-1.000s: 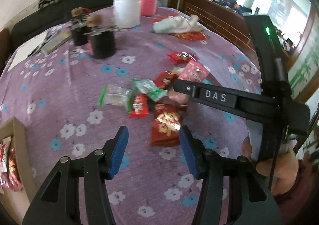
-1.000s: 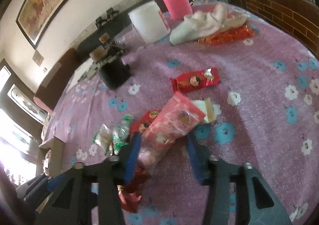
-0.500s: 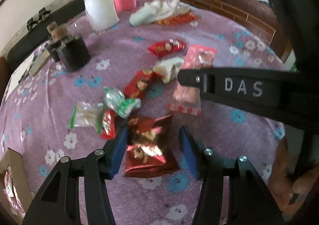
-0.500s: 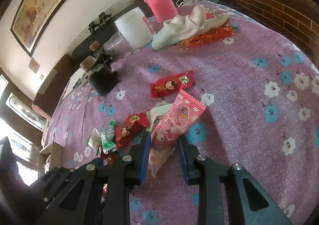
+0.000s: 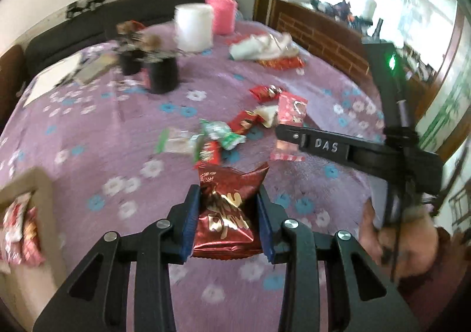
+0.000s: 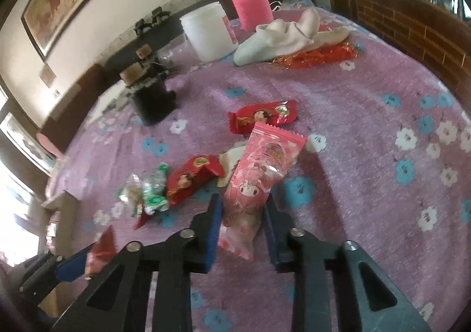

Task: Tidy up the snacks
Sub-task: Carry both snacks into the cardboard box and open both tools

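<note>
My left gripper (image 5: 228, 193) is shut on a dark red snack packet (image 5: 225, 220) and holds it above the purple flowered tablecloth (image 5: 117, 132). In the right wrist view that packet (image 6: 101, 249) shows at the lower left. My right gripper (image 6: 243, 202) is closing its jaws, with the pads pressing both sides of a pink snack packet (image 6: 265, 161) that lies on the cloth. One of its fingers (image 5: 323, 145) crosses the left wrist view over the same pink packet (image 5: 291, 109). Loose on the cloth lie two red packets (image 6: 262, 115) (image 6: 191, 177) and green-white candies (image 6: 150, 193).
A cardboard box (image 5: 38, 184) with snack packets in it stands at the table's left edge. At the back stand black jars (image 5: 162, 76), a white tub (image 5: 194, 27) and a pink bottle (image 5: 223, 12). A white cloth (image 5: 262, 48) lies on red wrappers.
The left gripper came down around the dark red packet, shut on it and raised it off the cloth. The right gripper's jaws narrowed onto the pink packet.
</note>
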{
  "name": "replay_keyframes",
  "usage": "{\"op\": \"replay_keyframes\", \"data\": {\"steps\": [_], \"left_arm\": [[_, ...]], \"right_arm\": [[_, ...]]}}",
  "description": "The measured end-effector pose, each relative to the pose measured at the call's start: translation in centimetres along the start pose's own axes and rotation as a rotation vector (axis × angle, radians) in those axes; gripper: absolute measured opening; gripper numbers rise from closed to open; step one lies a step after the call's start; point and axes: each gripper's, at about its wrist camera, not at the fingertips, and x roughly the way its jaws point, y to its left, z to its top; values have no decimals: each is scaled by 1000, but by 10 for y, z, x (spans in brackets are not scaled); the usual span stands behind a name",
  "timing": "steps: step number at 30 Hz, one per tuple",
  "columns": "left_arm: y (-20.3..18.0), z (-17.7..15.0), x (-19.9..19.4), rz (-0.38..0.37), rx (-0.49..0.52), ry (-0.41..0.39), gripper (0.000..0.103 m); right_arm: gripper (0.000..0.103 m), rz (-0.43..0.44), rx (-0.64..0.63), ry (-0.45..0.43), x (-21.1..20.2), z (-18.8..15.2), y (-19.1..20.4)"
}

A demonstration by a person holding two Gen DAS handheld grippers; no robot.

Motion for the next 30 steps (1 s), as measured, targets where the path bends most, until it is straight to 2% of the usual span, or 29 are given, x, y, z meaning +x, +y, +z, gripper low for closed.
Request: {"op": "replay_keyframes", "data": {"steps": [5, 8, 12, 16, 23, 25, 28, 30], "left_arm": [[50, -25, -59, 36, -105, -72, 33], [93, -45, -86, 122, -187, -96, 33], [157, -75, -100, 207, -326, -76, 34], [201, -95, -95, 229, -436, -35, 34], [232, -103, -68, 246, -503, 21, 34], [238, -102, -65, 233, -518, 31, 34], [245, -100, -65, 268, -522, 30, 34], [251, -99, -67, 262, -548, 25, 36]], "right_arm": [[26, 57, -23, -66, -18, -3, 10], [26, 81, -59, -91, -28, -9, 25], [26, 150, -119, -77, -39, -19, 63], [26, 242, -219, -8, -38, -41, 126], [25, 347, -380, 130, -11, -81, 234], [25, 361, -426, 157, -6, -93, 261], [25, 362, -484, 187, 4, -106, 292], [25, 348, -516, 203, 14, -115, 308]]}}
